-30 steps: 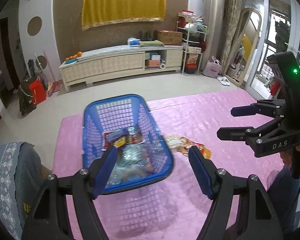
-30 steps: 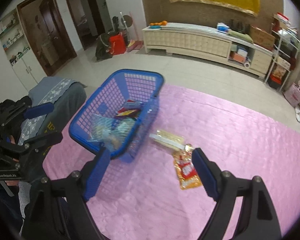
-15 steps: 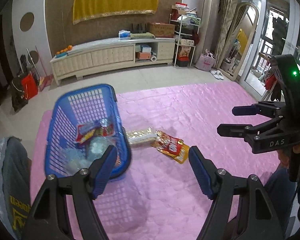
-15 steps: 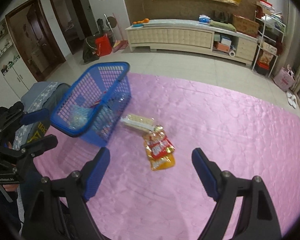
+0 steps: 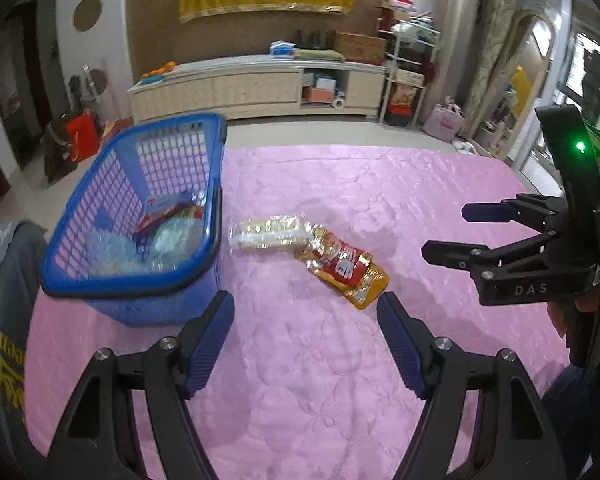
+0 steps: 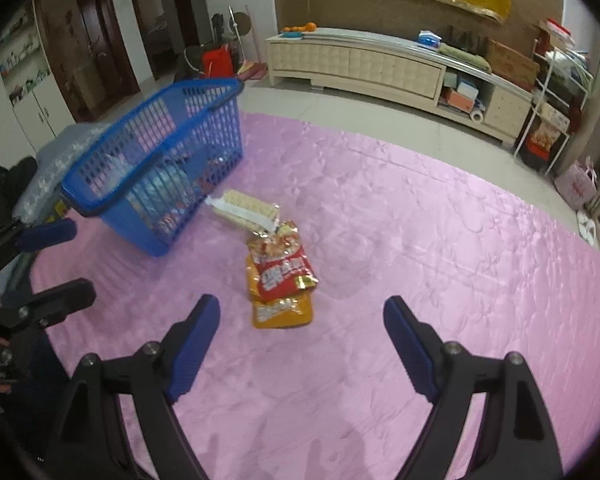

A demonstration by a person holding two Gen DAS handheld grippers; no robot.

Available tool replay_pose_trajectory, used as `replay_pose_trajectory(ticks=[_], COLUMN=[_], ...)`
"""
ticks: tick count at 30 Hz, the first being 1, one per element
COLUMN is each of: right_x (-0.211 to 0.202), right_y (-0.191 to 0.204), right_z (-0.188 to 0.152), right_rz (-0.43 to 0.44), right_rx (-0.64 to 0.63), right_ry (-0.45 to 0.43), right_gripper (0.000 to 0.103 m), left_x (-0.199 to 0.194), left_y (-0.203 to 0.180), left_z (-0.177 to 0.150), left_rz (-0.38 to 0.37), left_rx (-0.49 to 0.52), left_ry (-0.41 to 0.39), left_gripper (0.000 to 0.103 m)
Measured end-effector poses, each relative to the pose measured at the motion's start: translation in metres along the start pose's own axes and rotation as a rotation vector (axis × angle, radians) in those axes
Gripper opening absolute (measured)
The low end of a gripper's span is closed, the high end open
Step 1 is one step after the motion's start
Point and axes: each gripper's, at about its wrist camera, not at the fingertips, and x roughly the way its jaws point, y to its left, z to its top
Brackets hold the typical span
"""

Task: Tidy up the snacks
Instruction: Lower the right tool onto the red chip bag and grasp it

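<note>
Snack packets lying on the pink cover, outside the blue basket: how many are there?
2. A clear wafer packet lies beside the basket. A red and orange packet lies at its end, touching or overlapping it. Others lie inside the basket, blurred and uncounted.

A pink quilted satin bedcover (image 5: 380,184) (image 6: 420,220), stitched with a faint floral pattern, spreads over a broad flat surface whose far edge meets the pale tiled floor. On its left side sits a blue plastic lattice basket (image 5: 112,284) (image 6: 156,168) with snack packets inside, resting directly on the cover. Just to the right of the basket lies a clear-wrapped pack of pale wafer biscuits (image 5: 268,232) (image 6: 244,210), flat on the fabric. Its right end touches a red and orange foil snack pouch (image 5: 344,268) (image 6: 280,280), which lies flat nearer the middle of the cover. In the right wrist view that pouch looks like two pouches stacked together. A grey patterned cloth (image 5: 4,264) lies at the left edge.
</note>
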Motion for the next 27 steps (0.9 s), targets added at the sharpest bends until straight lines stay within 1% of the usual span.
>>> replay_pose_trajectory(ticks=[2,5,8,12,15,17,22,24,26,27], right_x=[0.010,0.029,0.047,0.074,0.093,0.104,0.117,0.120,0.120,0.119], right_y=[-0.004,-0.006,-0.005,-0.005,-0.005,-0.004,0.000,0.002,0.005,0.008], right_z=[0.000,0.002,0.004,0.008,0.013,0.015,0.020,0.020,0.018,0.017], right_rz=[0.014,0.050,0.043,0.041,0.071,0.072,0.078,0.090,0.095,0.077], right_rx=[0.003,-0.017,-0.058,-0.095,-0.109,-0.132,-0.181,-0.188,-0.211,-0.232], right_ry=[0.012,0.031,0.041,0.064,0.090,0.108,0.123,0.132,0.139,0.129], right_gripper=[0.087,0.087,0.087,0.087,0.087,0.087,0.086,0.080,0.063,0.060], left_x=[0.011,0.024,0.039,0.052,0.059,0.065,0.072,0.074,0.075,0.076], left_y=[0.000,0.001,0.005,0.006,0.009,0.009,0.004,0.005,0.005,0.006], left_z=[-0.006,-0.010,-0.013,-0.012,-0.012,-0.013,-0.016,-0.016,-0.018,-0.018], left_rz=[-0.006,0.009,-0.004,0.009,0.007,0.009,0.016,0.012,0.004,0.003], left_rx=[-0.019,-0.045,-0.079,-0.073,-0.090,-0.088,-0.063,-0.061,-0.064,-0.063], left_ry=[0.020,0.044,0.067,0.076,0.083,0.092,0.106,0.109,0.113,0.116], left_gripper=[0.072,0.072,0.072,0.072,0.072,0.072,0.072,0.072,0.072,0.072])
